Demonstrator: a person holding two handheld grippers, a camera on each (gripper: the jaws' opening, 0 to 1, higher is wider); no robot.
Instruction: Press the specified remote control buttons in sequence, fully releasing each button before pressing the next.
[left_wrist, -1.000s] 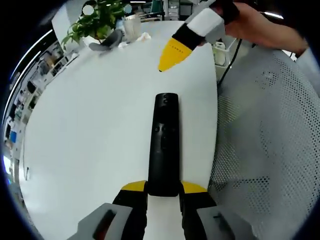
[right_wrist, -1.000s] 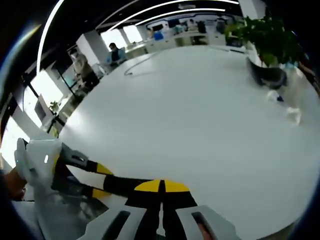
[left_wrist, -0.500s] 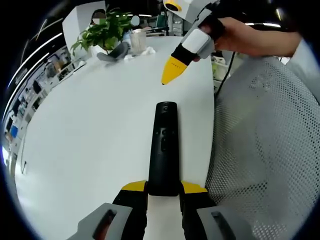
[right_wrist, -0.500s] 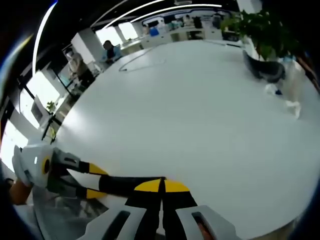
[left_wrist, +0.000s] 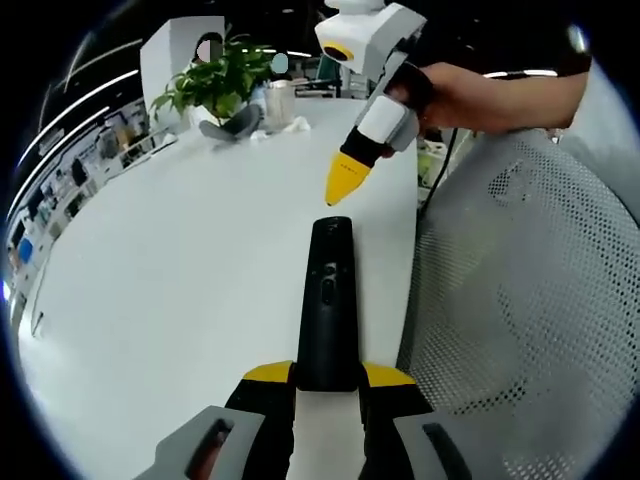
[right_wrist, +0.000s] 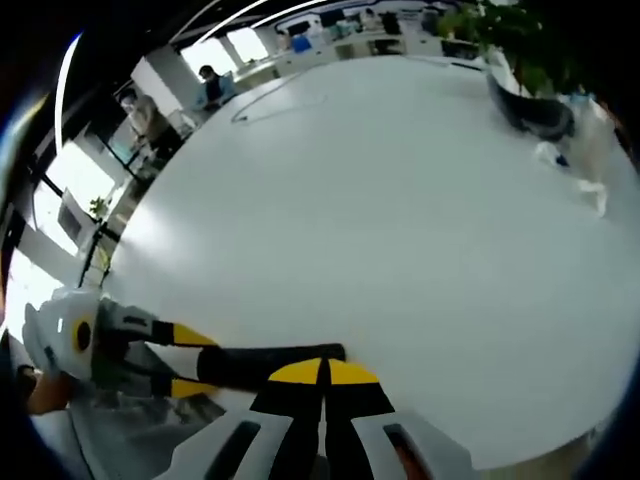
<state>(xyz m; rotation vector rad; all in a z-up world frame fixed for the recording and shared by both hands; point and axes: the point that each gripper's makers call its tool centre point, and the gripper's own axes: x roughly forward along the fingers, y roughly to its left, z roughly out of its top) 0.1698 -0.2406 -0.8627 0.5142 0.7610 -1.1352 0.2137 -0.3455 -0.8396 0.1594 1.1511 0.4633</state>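
Left gripper view: left gripper (left_wrist: 327, 385) is clamped on the near end of a slim, smooth black remote (left_wrist: 327, 300), lying close to the right edge of the glossy white table (left_wrist: 170, 260). Loads of bare tabletop to its left. The right gripper (left_wrist: 344, 180), yellow tip pinched together, hovers just past the remote's far end.

Right gripper view: right gripper (right_wrist: 322, 372) has its jaws closed on nothing, with the remote (right_wrist: 270, 362) beside its tip near the table (right_wrist: 400, 220) edge.

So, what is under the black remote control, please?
Under the remote control lies the white table; the left gripper clamps its near end. Whether the remote rests on the table or hangs above it cannot be told, and its underside is hidden.
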